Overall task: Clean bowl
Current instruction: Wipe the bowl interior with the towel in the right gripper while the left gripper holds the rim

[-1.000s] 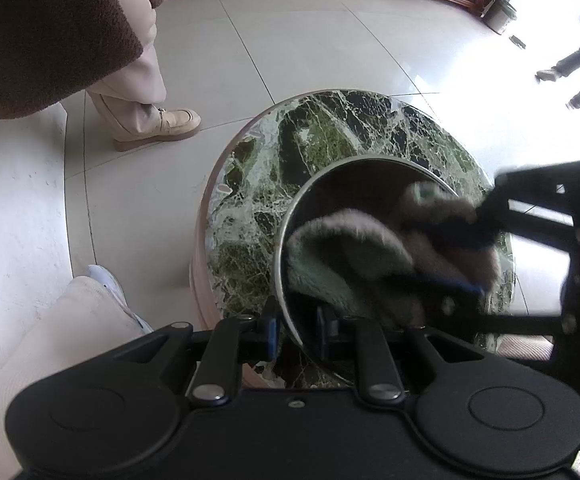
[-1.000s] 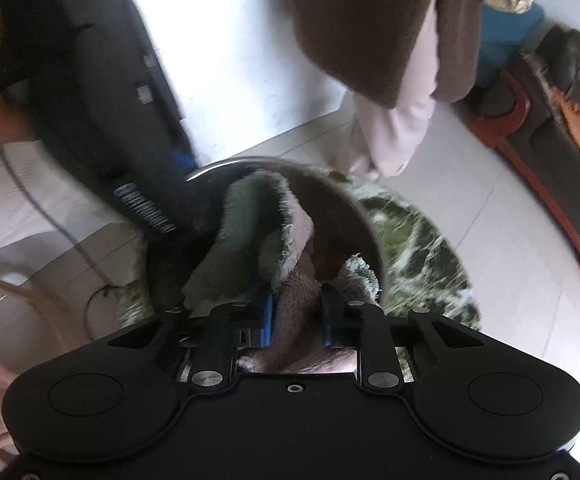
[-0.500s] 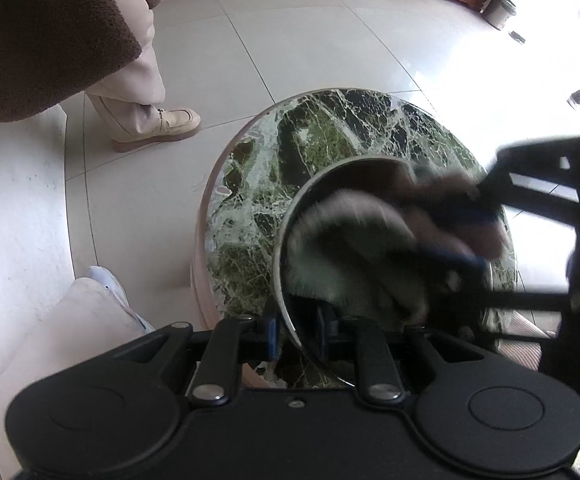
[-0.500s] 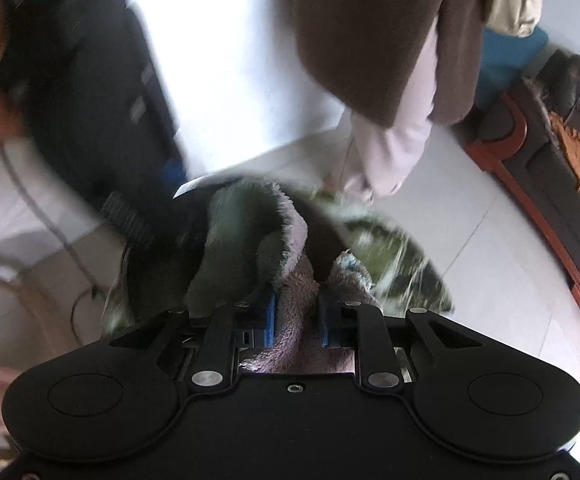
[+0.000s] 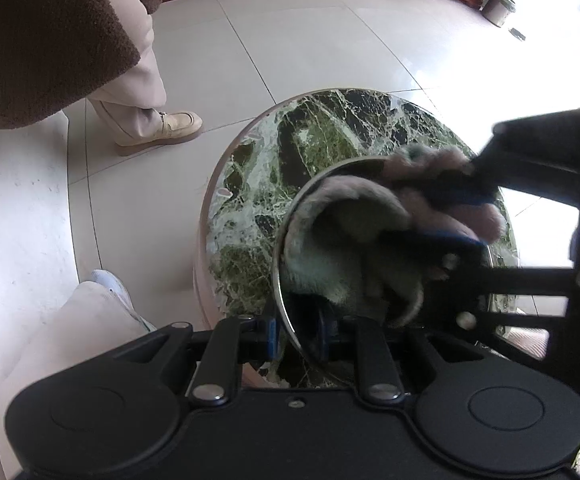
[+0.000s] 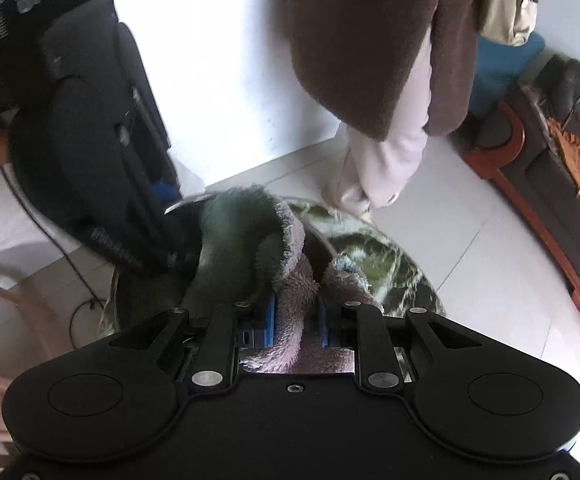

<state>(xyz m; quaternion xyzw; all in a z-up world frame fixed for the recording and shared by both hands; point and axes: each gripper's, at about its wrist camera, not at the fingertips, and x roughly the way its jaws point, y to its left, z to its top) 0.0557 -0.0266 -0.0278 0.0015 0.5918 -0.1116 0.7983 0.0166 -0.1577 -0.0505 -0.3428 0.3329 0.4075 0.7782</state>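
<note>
We see the metal bowl (image 5: 290, 248) sitting on a round green marble table (image 5: 290, 152), its near rim pinched between the blue pads of our left gripper (image 5: 295, 334), which is clamped on that rim from above. Inside the bowl lies a fuzzy grey-pink cloth (image 5: 353, 240), bunched against the wall and spilling toward the far rim. Our right gripper (image 6: 294, 320) is closed on a fold of that cloth (image 6: 293, 300), the pile squeezed between its blue pads; in the left wrist view it (image 5: 445, 216) reaches in from the right, its fingers buried in the cloth. From the right wrist view the bowl (image 6: 186, 204) is mostly hidden by the cloth and the dark body of the left gripper (image 6: 102, 184), up and to the left. Beyond the table we see pale floor tiles (image 5: 290, 40), and a person in a brown fleece coat (image 5: 42, 32) and cream trousers standing by, one beige shoe (image 5: 166, 130) near the table's far left edge
</note>
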